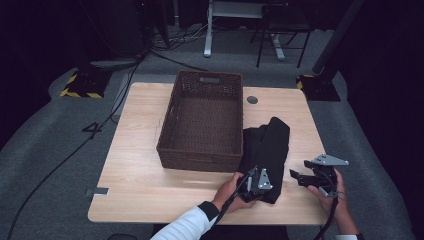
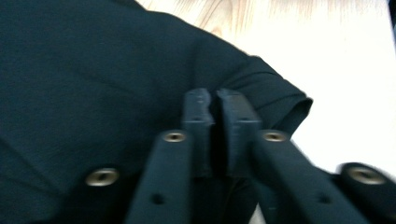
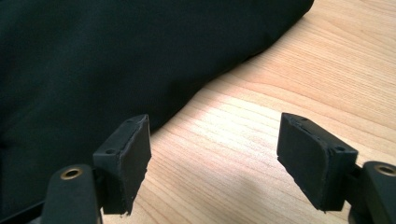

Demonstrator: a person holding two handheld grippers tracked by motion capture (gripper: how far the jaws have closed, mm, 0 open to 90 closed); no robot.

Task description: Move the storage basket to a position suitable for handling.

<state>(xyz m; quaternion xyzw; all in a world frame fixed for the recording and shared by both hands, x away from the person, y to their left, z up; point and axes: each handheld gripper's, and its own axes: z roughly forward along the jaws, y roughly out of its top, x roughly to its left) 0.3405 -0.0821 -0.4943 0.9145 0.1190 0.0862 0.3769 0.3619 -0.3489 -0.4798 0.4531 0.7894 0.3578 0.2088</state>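
Left gripper view: the left gripper had its fingers pressed together over the near edge of the black garment; whether cloth was caught between them could not be told. The right gripper had its fingers spread, empty, over the table just beside the garment. The garment lay against the wicker basket.

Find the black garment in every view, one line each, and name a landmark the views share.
High view: black garment lies lower right of centre, beside the wicker basket.
Left gripper view: black garment covers the left and centre.
Right gripper view: black garment spans the upper left.
Shared landmark: the light wooden table.
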